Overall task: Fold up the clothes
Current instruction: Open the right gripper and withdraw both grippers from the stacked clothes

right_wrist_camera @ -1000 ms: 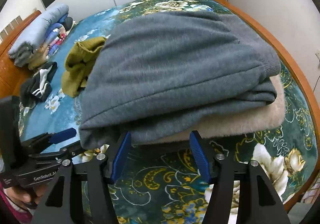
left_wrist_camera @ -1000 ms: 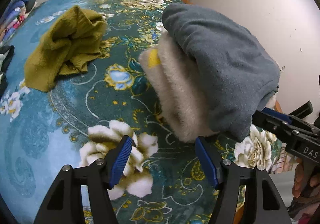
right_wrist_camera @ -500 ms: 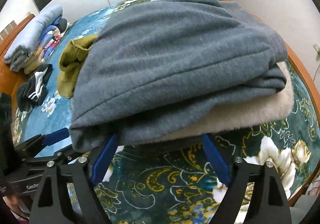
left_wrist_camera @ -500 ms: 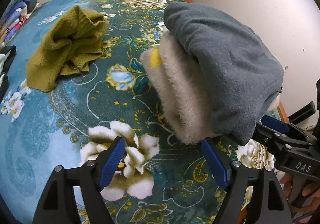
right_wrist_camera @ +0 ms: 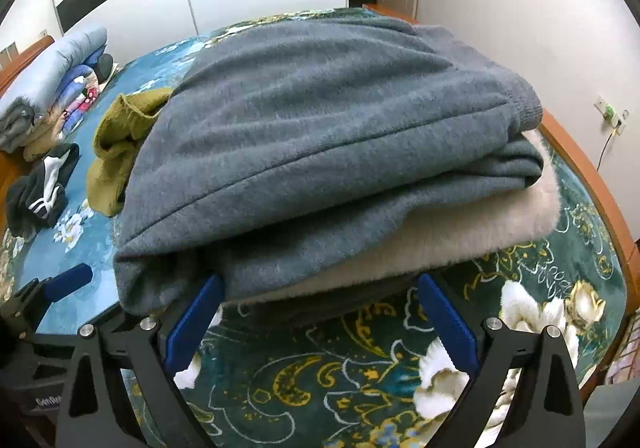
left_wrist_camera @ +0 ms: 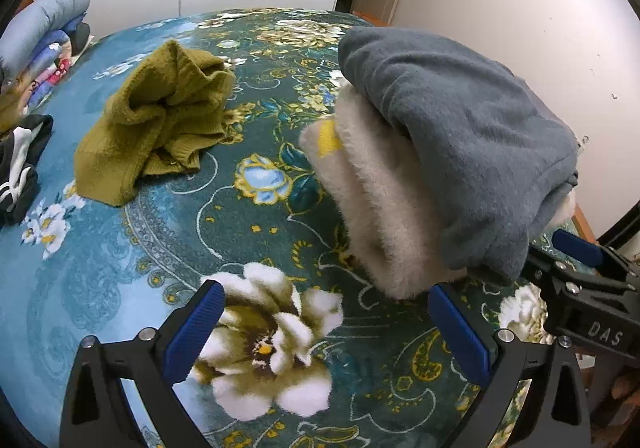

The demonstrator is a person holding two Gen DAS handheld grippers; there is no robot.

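A folded grey sweater (left_wrist_camera: 460,144) lies on top of a folded cream fuzzy garment (left_wrist_camera: 376,216) on the floral bed cover; the stack fills the right wrist view, grey (right_wrist_camera: 328,144) over cream (right_wrist_camera: 460,232). A crumpled olive knit (left_wrist_camera: 156,124) lies further left, also in the right wrist view (right_wrist_camera: 116,144). My left gripper (left_wrist_camera: 326,324) is open and empty, just short of the stack's near corner. My right gripper (right_wrist_camera: 320,312) is open, jaws wide, at the stack's near edge, holding nothing. It shows in the left wrist view (left_wrist_camera: 576,272).
Rolled quilts and bedding (right_wrist_camera: 52,84) lie at the far left. A black and white garment (right_wrist_camera: 40,188) sits near them. The wooden bed frame (right_wrist_camera: 592,168) runs along the right, close to the wall. The floral cover (left_wrist_camera: 200,248) spreads between the garments.
Both grippers have opened wider and pulled back slightly from the stack. The grey sweater and cream garment stay in place.
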